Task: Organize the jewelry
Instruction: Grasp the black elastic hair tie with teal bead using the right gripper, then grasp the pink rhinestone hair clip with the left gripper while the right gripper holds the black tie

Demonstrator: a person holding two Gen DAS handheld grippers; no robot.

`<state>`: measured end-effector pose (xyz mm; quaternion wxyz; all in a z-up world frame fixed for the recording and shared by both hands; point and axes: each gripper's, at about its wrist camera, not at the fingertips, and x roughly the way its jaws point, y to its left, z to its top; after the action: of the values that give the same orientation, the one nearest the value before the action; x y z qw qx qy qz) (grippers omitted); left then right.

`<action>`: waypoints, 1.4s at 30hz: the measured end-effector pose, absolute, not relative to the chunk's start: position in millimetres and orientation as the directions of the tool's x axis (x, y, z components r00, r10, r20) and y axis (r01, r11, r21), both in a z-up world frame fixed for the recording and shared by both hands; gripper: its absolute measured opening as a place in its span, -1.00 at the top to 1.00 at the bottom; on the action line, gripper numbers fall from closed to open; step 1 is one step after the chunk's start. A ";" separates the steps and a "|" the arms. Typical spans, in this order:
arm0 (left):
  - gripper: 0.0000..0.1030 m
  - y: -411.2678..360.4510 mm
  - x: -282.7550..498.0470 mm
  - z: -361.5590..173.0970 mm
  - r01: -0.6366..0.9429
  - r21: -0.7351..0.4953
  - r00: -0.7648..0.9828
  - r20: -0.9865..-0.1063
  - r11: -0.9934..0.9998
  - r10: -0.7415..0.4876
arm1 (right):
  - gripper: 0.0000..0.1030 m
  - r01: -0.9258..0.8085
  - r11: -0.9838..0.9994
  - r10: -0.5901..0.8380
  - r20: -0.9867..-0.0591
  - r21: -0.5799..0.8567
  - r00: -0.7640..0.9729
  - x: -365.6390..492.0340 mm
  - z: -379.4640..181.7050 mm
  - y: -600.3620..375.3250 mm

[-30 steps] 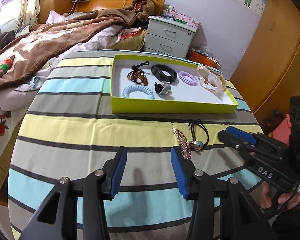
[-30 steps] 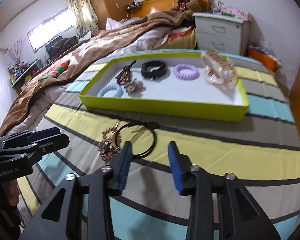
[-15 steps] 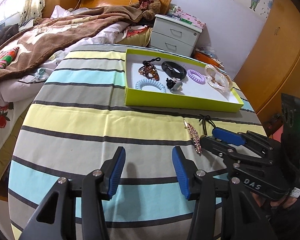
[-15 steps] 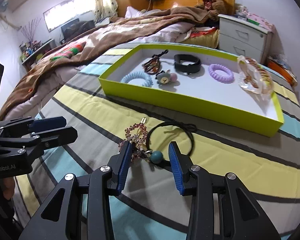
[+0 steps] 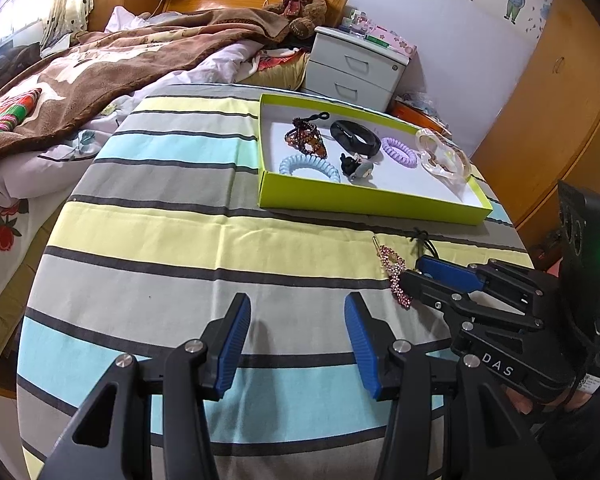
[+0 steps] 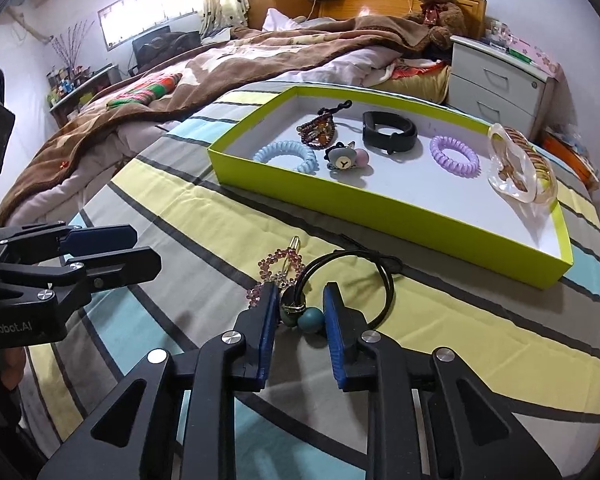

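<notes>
A lime-green tray point(image 6: 380, 204) point(image 5: 364, 200) on the striped tablecloth holds a blue coil tie point(image 6: 285, 153), a beaded piece point(image 6: 318, 128), a black band point(image 6: 388, 132), a purple coil tie point(image 6: 455, 156), a small charm clip point(image 6: 346, 157) and a clear hair claw point(image 6: 520, 172). In front of the tray lie a pink rhinestone clip point(image 6: 278, 266) point(image 5: 396, 276) and a black hair tie with teal beads point(image 6: 342, 292). My right gripper point(image 6: 299, 300) is partly closed around the beads, its jaws close on both sides. My left gripper point(image 5: 296, 320) is open and empty over the cloth.
A bed with a brown blanket point(image 5: 100, 68) lies beyond the table at the left. A white nightstand point(image 5: 356, 68) and a teddy bear point(image 5: 304, 0) stand behind the tray. A wooden wardrobe point(image 5: 548, 100) is at the right.
My right gripper moved forward and down, and its jaws narrowed around the hair tie's beads. My left gripper shifted left, away from the tray, and stayed open.
</notes>
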<state>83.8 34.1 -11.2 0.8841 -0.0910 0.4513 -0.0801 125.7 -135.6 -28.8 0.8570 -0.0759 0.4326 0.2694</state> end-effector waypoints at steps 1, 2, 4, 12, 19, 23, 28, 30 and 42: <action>0.01 34.0 83.7 -11.0 0.058 -0.233 0.580 -0.784 0.971 -0.223 | 0.55 -0.529 0.842 0.399 -0.782 0.106 0.479 125.7 -28.8 -136.3; 0.01 34.2 83.5 -10.9 0.058 -0.233 0.580 -0.784 0.971 -0.223 | 0.57 -0.528 0.842 0.402 -0.781 0.109 0.478 125.2 -28.9 -137.5; 0.01 34.2 83.0 -10.9 0.059 -0.231 0.580 -0.784 0.971 -0.221 | 0.57 -0.522 0.845 0.405 -0.776 0.116 0.483 124.1 -28.4 -141.0; 0.01 29.2 82.3 -9.7 0.067 -0.226 0.571 -0.790 0.972 -0.223 | 0.57 -0.505 0.849 0.427 -0.763 0.153 0.486 121.3 -26.6 -152.3; 0.00 18.6 82.3 -9.0 0.077 -0.213 0.565 -0.795 0.974 -0.219 | 0.58 -0.491 0.850 0.453 -0.741 0.191 0.496 121.8 -24.5 -160.3; 0.00 15.7 82.9 -9.9 0.079 -0.211 0.560 -0.799 0.974 -0.219 | 0.80 -0.487 0.863 0.412 -0.746 0.135 0.523 120.9 -21.9 -157.1; 0.00 12.4 83.6 -12.1 0.082 -0.211 0.551 -0.805 0.974 -0.221 | 0.79 -0.487 0.872 0.348 -0.759 0.047 0.551 121.0 -20.9 -160.1; 0.00 12.3 83.8 -12.5 0.080 -0.211 0.549 -0.806 0.974 -0.220 | 0.79 -0.458 0.888 0.329 -0.764 0.050 0.554 124.4 -20.1 -169.8; -0.01 8.5 86.2 -13.7 0.084 -0.217 0.543 -0.809 0.973 -0.227 | 0.32 -0.576 0.817 0.334 -0.797 -0.022 0.503 120.4 -28.8 -166.7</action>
<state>86.2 8.5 -13.7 0.8749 -0.0760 0.4699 -0.0890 120.4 -166.7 -28.8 0.8549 -0.1439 0.4215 0.2661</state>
